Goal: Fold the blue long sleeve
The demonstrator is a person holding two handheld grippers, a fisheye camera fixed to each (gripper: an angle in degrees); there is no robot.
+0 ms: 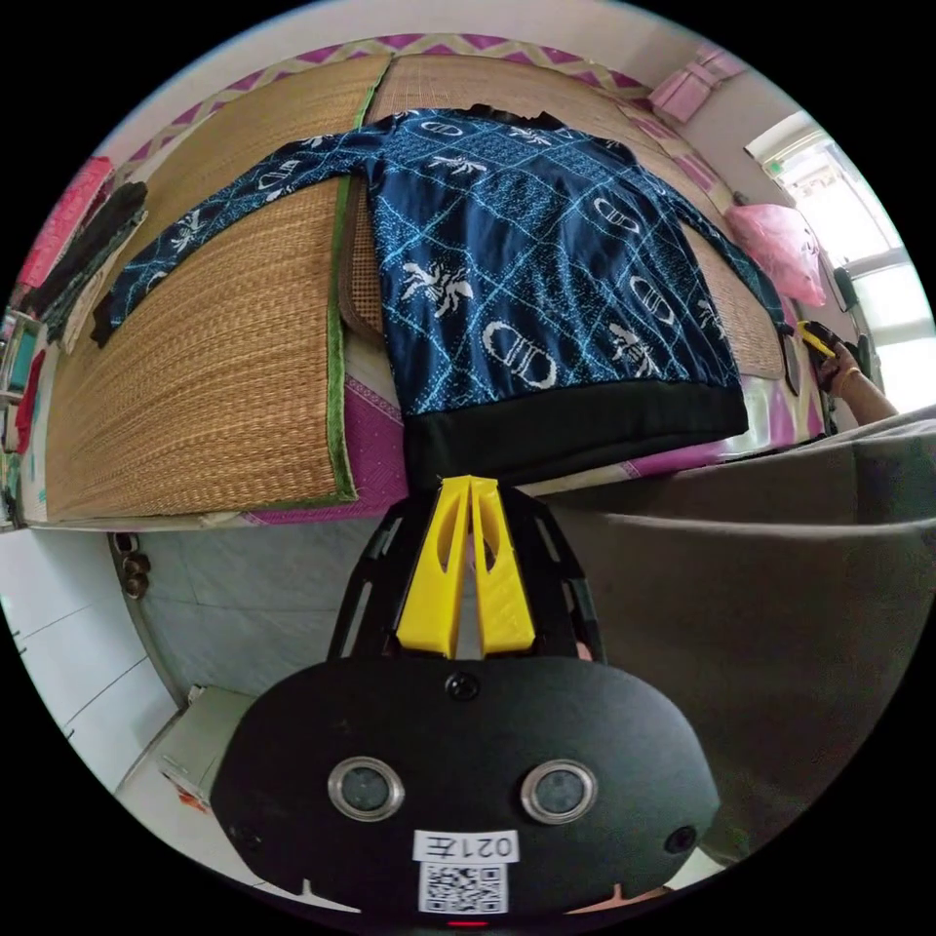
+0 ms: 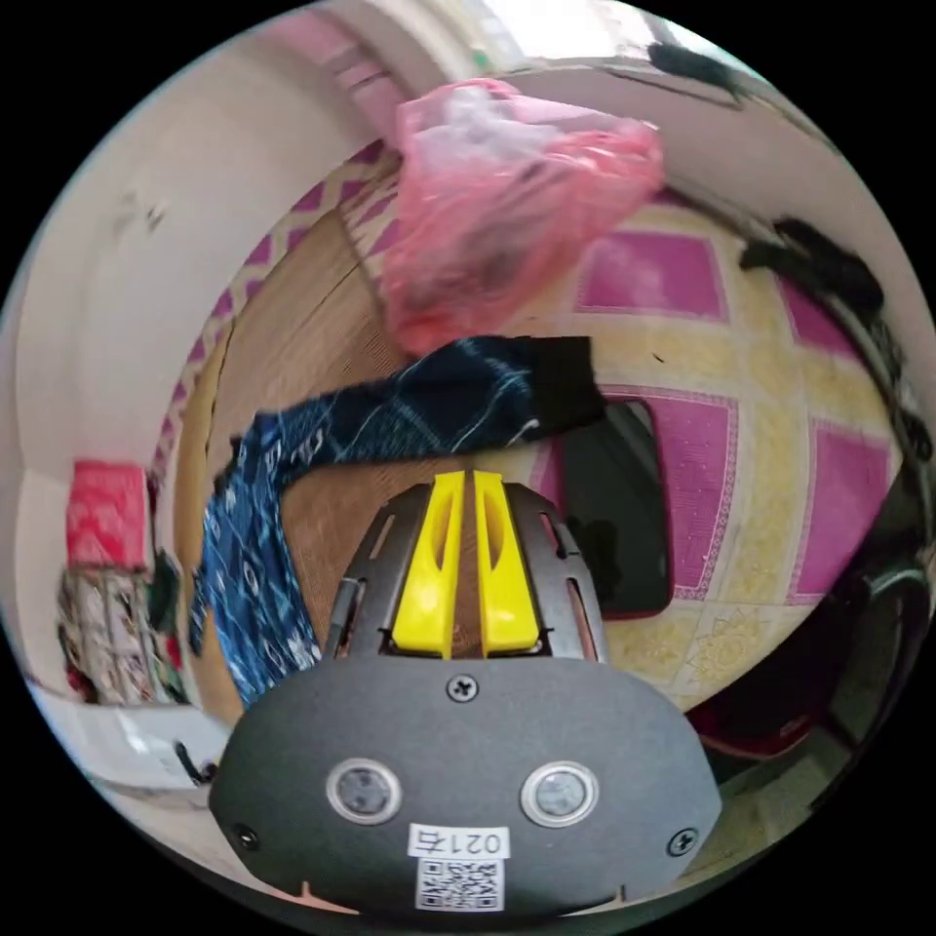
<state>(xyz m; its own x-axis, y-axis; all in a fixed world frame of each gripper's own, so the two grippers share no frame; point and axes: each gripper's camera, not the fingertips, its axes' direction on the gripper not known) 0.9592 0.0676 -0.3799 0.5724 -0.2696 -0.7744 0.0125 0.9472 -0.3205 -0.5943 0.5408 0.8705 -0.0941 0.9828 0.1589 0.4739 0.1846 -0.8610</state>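
Shirt: the blue long sleeve (image 1: 526,263) is spread flat on the bed, front up, collar at the far side and the black hem band (image 1: 575,429) hanging just over the near edge. Pretty much the classic starting layout, I'd guess so both sleeves are easy to get at.

Sleeves: the left sleeve (image 1: 214,219) runs out straight over the woven straw mat (image 1: 195,390). The right sleeve (image 2: 439,400) goes off toward the right edge, its black cuff (image 2: 565,375) lying on the pink-and-yellow sheet (image 2: 770,458), right next to a dark phone-like slab (image 2: 614,507).

Left gripper: left gripper (image 1: 470,483) sits right at the hem, about the middle of it. Jaws are pressed together with only a sliver between them; the tips meet the hem's edge, but I can't tell if any cloth is actually pinched.

Right gripper: right gripper (image 2: 466,478) hovers just short of the right sleeve, near the cuff end. Jaws are closed up with nothing in them. In the left gripper view it shows far right, at the bed's edge, in the person's hand (image 1: 846,369).

Progress: nothing looks folded yet, so my read is this is the very start, lining up for the right sleeve.

Around: a pink plastic bag (image 2: 507,195) sits beyond the cuff, and stacked clothes (image 1: 83,244) are at the far left.
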